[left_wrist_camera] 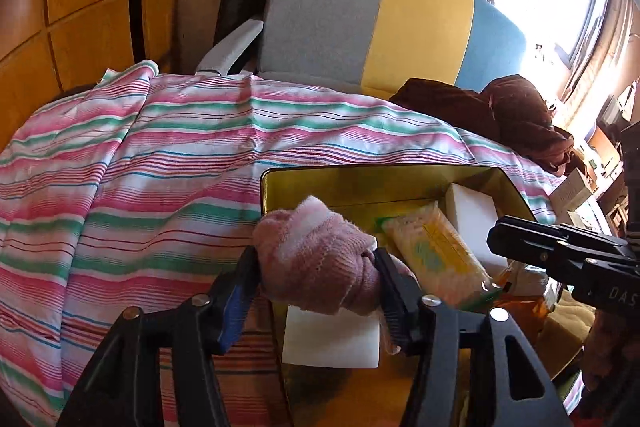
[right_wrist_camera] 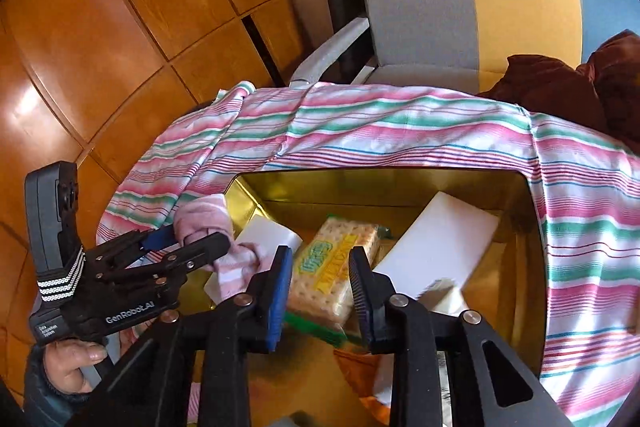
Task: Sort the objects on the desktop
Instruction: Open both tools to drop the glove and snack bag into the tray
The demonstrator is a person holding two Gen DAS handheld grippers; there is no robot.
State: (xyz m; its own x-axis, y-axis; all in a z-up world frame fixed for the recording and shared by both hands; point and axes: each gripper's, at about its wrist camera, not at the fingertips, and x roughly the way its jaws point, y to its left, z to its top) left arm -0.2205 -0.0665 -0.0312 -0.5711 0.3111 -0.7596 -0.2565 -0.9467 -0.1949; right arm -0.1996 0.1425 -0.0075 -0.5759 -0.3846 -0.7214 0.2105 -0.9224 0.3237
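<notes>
Pinching the pink glove over the tin's rim, left tongs clamp it; right tongs gape empty.

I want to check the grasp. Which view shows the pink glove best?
The left wrist view: the pink glove fills the left gripper, large and close. The right wrist view shows the glove smaller, partly hidden by that gripper.
</notes>
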